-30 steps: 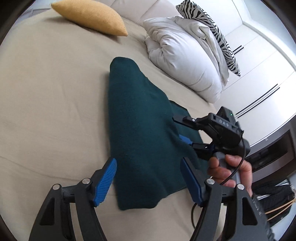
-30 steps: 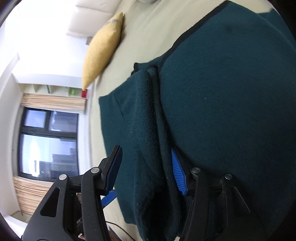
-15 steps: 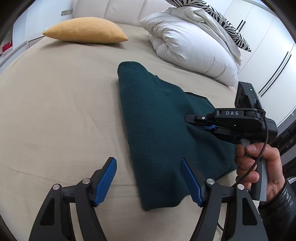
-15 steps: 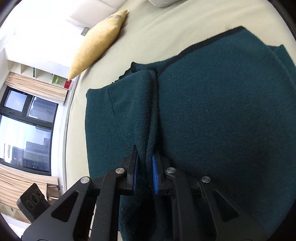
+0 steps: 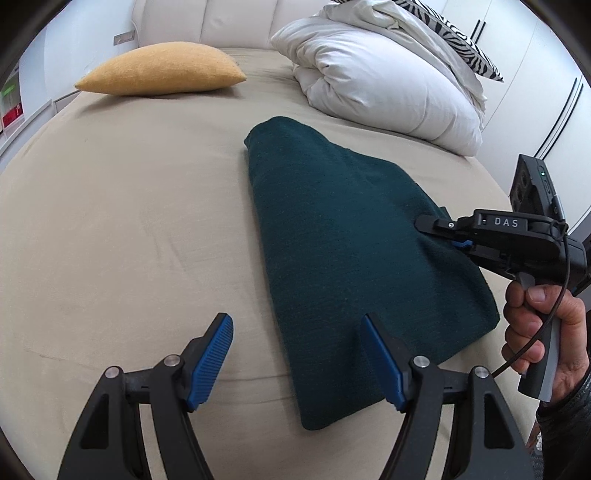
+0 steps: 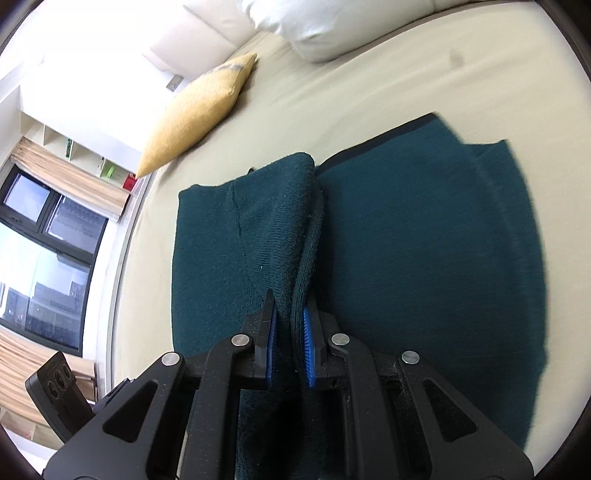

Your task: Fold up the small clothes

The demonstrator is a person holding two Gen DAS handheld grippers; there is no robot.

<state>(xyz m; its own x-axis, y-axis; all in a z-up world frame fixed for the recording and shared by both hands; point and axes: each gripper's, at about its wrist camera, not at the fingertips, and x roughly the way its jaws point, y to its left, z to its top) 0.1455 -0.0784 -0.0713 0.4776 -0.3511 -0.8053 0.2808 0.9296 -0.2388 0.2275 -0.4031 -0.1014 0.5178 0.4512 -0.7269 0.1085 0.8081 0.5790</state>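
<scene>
A dark green knit garment point(image 5: 351, 251) lies folded lengthwise on the beige bed point(image 5: 129, 221). My left gripper point(image 5: 297, 354) is open and empty, hovering above the garment's near end. My right gripper point(image 5: 448, 236) is at the garment's right edge. In the right wrist view, my right gripper point(image 6: 290, 332) is shut on a raised fold of the green garment point(image 6: 424, 240), pinched between the blue pads point(image 6: 307, 341).
A yellow pillow point(image 5: 162, 70) lies at the head of the bed. A white duvet point(image 5: 388, 85) with a zebra-striped cushion point(image 5: 454, 33) behind it is piled at the back right. White wardrobes point(image 5: 535, 74) stand on the right. A window point(image 6: 40, 258) is beyond the bed.
My right gripper closed on the garment's edge fold and holds it pinched. The left gripper pulled back and levelled out, staying open.
</scene>
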